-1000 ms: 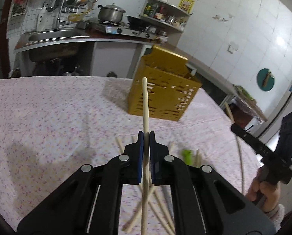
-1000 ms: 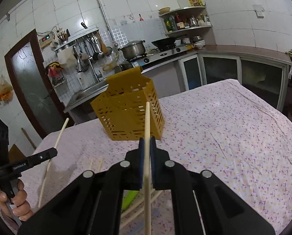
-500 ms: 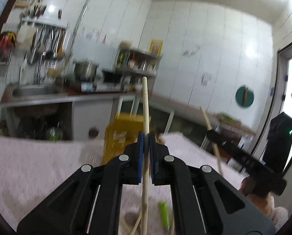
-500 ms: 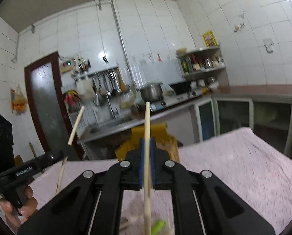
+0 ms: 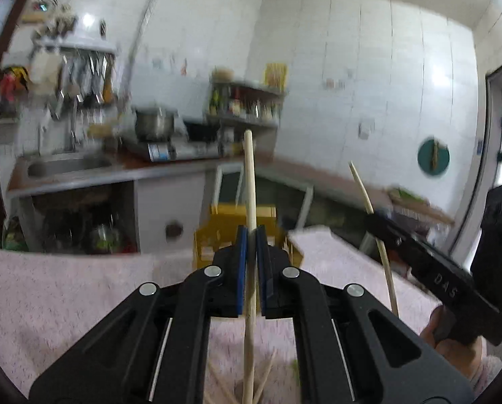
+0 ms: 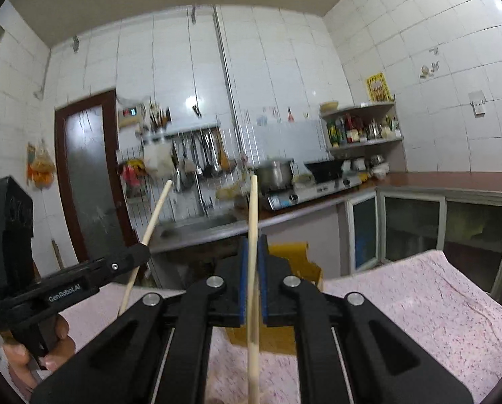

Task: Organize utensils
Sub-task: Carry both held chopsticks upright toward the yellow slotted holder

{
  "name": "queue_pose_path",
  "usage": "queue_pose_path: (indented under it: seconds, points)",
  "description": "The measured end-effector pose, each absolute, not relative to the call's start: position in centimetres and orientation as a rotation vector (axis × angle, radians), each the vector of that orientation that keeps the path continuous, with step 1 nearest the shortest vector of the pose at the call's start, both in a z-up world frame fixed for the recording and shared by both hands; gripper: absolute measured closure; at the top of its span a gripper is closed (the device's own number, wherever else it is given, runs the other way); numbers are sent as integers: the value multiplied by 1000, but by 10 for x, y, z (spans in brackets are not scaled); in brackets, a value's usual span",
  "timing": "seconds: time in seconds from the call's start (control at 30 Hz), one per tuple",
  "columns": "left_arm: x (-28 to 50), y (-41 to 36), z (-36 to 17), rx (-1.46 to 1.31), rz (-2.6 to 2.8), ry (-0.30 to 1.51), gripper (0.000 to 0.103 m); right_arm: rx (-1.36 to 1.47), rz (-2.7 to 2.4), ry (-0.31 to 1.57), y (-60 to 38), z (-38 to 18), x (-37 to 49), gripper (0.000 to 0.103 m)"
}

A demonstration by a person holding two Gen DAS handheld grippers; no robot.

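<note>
Our left tongs [image 5: 250, 235] are closed on one wooden chopstick [image 5: 250, 181], held upright above the yellow utensil basket [image 5: 224, 232]; our right tongs [image 6: 253, 245] grip a second chopstick [image 6: 253, 208] just before the basket; more chopsticks [image 5: 264, 377] lie on the table [image 5: 66, 296] nearer to us than it.

Two tongs are in view, the left tongs [image 5: 250, 235] and the right tongs [image 6: 253, 245], each clamped on one chopstick: the left chopstick [image 5: 249, 181] and the right chopstick [image 6: 253, 208]. One yellow utensil basket [image 5: 214, 235] stands on one table [image 5: 66, 289].
</note>
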State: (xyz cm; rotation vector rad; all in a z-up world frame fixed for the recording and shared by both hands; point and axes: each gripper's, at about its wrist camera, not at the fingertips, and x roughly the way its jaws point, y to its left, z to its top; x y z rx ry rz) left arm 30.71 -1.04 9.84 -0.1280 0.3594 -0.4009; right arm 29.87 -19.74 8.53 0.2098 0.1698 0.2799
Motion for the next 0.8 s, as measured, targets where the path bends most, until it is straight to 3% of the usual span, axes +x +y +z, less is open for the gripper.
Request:
queue_pose_path:
  seconds: [0.23,0.53,0.8]
  points:
    - [321,-6,72,-144,-384,521,98,261,231,387,-208,51,323,97]
    - [324,-4,64,-132,-380,541,99,272,218,394,-215,30,325,97]
    - [320,-9,78,-90,-371,564,99,303,216,530,-222,27,339,97]
